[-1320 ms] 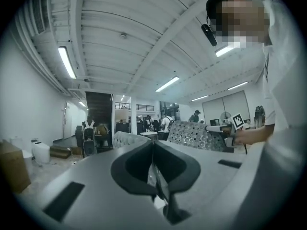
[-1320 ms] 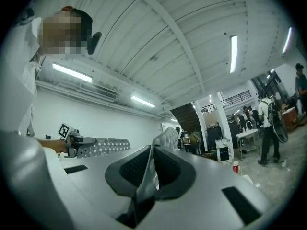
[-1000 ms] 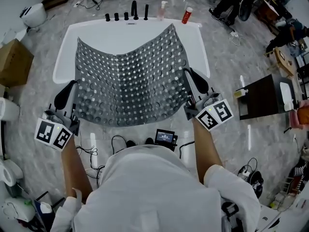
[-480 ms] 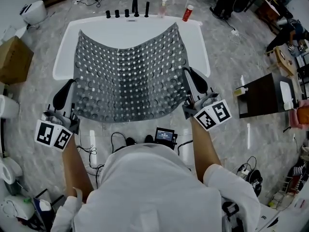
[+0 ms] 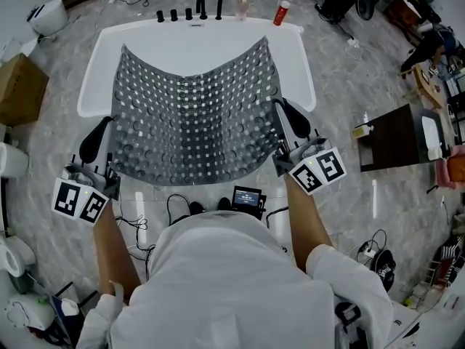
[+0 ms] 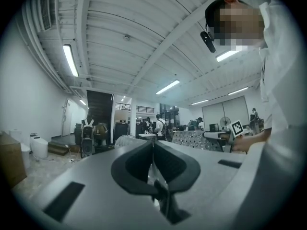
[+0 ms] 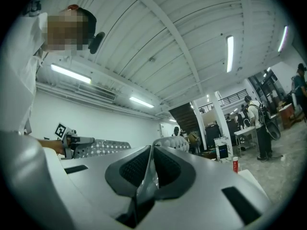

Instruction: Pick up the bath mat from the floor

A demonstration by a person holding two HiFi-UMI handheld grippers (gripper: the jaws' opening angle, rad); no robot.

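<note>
The bath mat [image 5: 195, 115], grey with rows of pale squares and round holes, hangs spread between both grippers above a white bathtub [image 5: 93, 75], sagging in the middle. My left gripper [image 5: 102, 131] is shut on the mat's left edge, near its lower corner. On the opposite edge my right gripper [image 5: 285, 113] is shut on the mat. In the left gripper view the jaws [image 6: 152, 150] pinch a thin fold, and the rest of the mat [image 6: 192, 139] stretches off to the right. In the right gripper view the jaws [image 7: 151, 158] clamp a fold, with the mat [image 7: 103, 146] running left.
Black taps [image 5: 201, 7] and two bottles [image 5: 281, 11] stand on the tub's far rim. A cardboard box [image 5: 18, 89] lies left, a dark table [image 5: 392, 144] right, cables and a small screen [image 5: 247, 201] near my feet. People stand far off in the hall.
The mat's far edge has swung a little farther out over the tub. Both grippers stay almost still, shut on its edges.
</note>
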